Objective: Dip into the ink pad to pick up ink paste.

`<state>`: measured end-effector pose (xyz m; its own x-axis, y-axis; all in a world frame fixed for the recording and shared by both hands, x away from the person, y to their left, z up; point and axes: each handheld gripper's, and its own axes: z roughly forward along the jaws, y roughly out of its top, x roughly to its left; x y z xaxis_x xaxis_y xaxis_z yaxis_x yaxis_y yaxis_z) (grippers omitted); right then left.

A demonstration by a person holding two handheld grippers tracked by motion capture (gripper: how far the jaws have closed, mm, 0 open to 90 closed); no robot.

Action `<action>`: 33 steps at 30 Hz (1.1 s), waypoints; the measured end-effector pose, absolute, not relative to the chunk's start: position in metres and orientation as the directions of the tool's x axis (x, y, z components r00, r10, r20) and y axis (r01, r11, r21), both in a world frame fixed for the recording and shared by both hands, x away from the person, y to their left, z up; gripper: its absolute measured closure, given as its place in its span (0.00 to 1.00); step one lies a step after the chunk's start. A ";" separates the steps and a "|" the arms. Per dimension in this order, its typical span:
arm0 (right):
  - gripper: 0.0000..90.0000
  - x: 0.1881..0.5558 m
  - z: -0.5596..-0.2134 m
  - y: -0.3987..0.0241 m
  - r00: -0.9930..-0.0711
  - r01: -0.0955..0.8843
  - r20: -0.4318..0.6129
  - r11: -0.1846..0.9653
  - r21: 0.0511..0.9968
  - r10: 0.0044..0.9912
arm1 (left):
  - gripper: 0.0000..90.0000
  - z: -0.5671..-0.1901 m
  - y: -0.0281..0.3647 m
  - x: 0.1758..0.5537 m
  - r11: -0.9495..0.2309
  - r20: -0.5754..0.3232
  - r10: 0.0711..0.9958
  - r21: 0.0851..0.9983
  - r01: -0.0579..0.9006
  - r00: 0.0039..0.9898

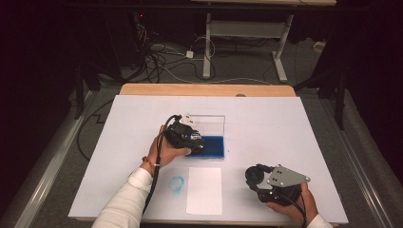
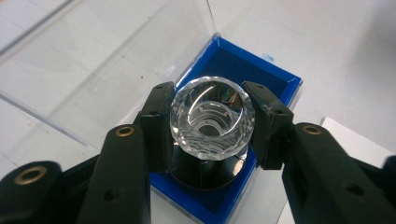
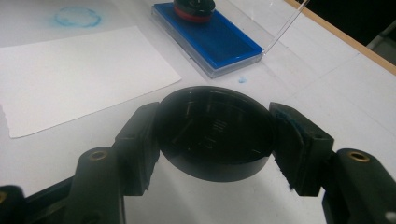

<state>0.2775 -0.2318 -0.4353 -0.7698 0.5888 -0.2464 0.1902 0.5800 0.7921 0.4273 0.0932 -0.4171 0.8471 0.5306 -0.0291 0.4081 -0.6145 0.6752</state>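
One blue ink pad (image 1: 209, 146) sits mid-table. The left gripper (image 2: 212, 122) clamps one clear-handled stamp (image 2: 212, 119) standing on the pad. One white paper sheet (image 1: 204, 190) lies just before the pad; right of it, the right gripper (image 3: 215, 135) grips one black round cap (image 3: 215, 133).

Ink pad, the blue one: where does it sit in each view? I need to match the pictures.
High view: the ink pad is at the table's centre, just right of the left gripper.
Left gripper view: the pad is mid-frame, under the stamp held between the fingers.
Right gripper view: the pad is at top centre, beyond the black cap.
Shared landmark: the clear lid standing up beside the pad.
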 end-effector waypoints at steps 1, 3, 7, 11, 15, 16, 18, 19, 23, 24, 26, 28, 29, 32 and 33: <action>0.42 0.277 -0.435 -0.232 -0.768 0.188 -0.249 0.579 0.793 0.590 | 0.61 -0.416 0.093 0.427 -0.614 -0.020 0.535 0.677 0.405 0.844; 0.42 0.277 -0.435 -0.232 -0.766 0.189 -0.247 0.574 0.796 0.594 | 0.61 -0.412 0.095 0.426 -0.609 -0.021 0.531 0.685 0.399 0.847; 0.42 0.277 -0.434 -0.232 -0.764 0.190 -0.247 0.574 0.797 0.596 | 0.61 -0.405 0.097 0.423 -0.597 -0.013 0.535 0.702 0.389 0.845; 0.42 0.277 -0.434 -0.232 -0.764 0.189 -0.248 0.575 0.796 0.595 | 0.61 -0.398 0.098 0.420 -0.591 -0.004 0.530 0.716 0.373 0.848; 0.42 0.277 -0.434 -0.233 -0.757 0.185 -0.253 0.569 0.801 0.603 | 0.61 -0.389 0.099 0.418 -0.585 0.008 0.532 0.726 0.361 0.847; 0.42 0.277 -0.433 -0.233 -0.755 0.186 -0.250 0.563 0.805 0.606 | 0.61 -0.387 0.100 0.417 -0.580 0.012 0.540 0.730 0.361 0.842; 0.42 0.277 -0.432 -0.234 -0.751 0.188 -0.247 0.557 0.809 0.613 | 0.61 -0.382 0.101 0.416 -0.572 0.012 0.537 0.740 0.354 0.844; 0.42 0.277 -0.432 -0.235 -0.752 0.187 -0.246 0.556 0.810 0.612 | 0.61 -0.380 0.101 0.415 -0.571 0.018 0.539 0.743 0.350 0.842; 0.42 0.277 -0.431 -0.238 -0.749 0.187 -0.250 0.558 0.808 0.613 | 0.61 -0.370 0.102 0.410 -0.563 0.026 0.535 0.757 0.333 0.845; 0.42 0.277 -0.431 -0.239 -0.747 0.190 -0.248 0.555 0.810 0.617 | 0.61 -0.368 0.102 0.409 -0.559 0.024 0.530 0.761 0.328 0.848; 0.42 0.277 -0.430 -0.241 -0.743 0.192 -0.248 0.553 0.811 0.622 | 0.61 -0.365 0.102 0.407 -0.558 0.027 0.527 0.765 0.322 0.850; 0.42 0.277 -0.430 -0.243 -0.739 0.196 -0.245 0.548 0.813 0.627 | 0.61 -0.362 0.101 0.405 -0.562 0.036 0.518 0.767 0.309 0.855; 0.42 0.276 -0.430 -0.244 -0.739 0.195 -0.247 0.550 0.812 0.627 | 0.61 -0.360 0.101 0.405 -0.558 0.031 0.516 0.770 0.308 0.856; 0.42 0.274 -0.431 -0.248 -0.737 0.202 -0.245 0.550 0.811 0.631 | 0.61 -0.354 0.100 0.404 -0.565 0.040 0.508 0.770 0.298 0.860; 0.42 0.273 -0.431 -0.249 -0.736 0.203 -0.244 0.550 0.810 0.631 | 0.61 -0.352 0.099 0.404 -0.569 0.044 0.508 0.767 0.296 0.860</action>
<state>0.2729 -0.2491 -0.4311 -0.7362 0.6312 -0.2442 0.2026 0.5499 0.8103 0.4045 0.0991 -0.3521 0.8604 0.5077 0.0445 0.2959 -0.5687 0.7675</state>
